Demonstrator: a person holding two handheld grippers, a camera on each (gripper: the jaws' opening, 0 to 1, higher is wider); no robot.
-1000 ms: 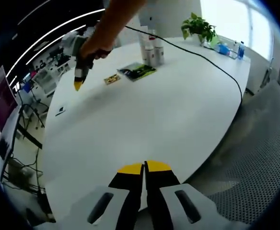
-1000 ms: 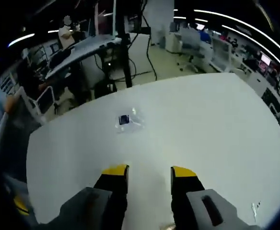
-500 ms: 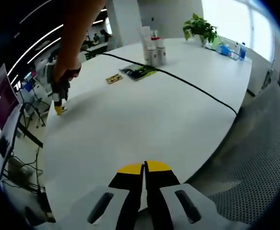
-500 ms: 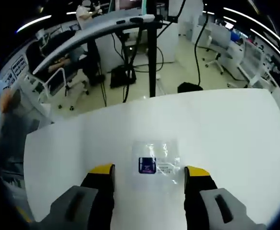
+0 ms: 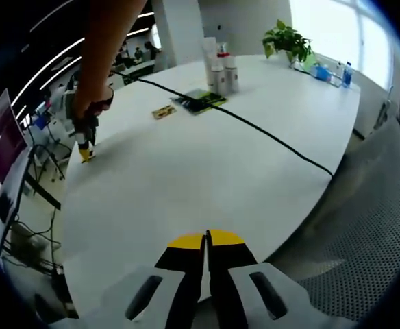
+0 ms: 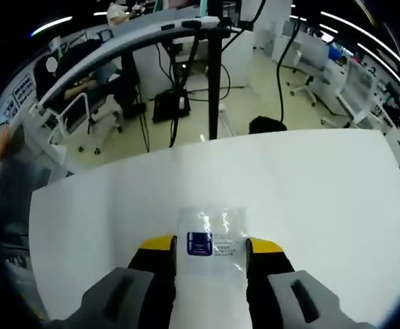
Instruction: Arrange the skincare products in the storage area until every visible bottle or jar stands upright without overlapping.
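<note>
One sachet (image 6: 212, 241), lower centre: your right gripper (image 6: 209, 248) has narrowed around it; contact unclear. Left gripper (image 5: 206, 238) clenched, empty.

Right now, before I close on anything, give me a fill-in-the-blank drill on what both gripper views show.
1. The clear sachet lies between the jaws of the ____ gripper.
2. The left gripper's jaws are ____.
3. A black ____ runs across the white table.
4. The bottles stand ____.

Missing: right; shut; cable; upright
</note>
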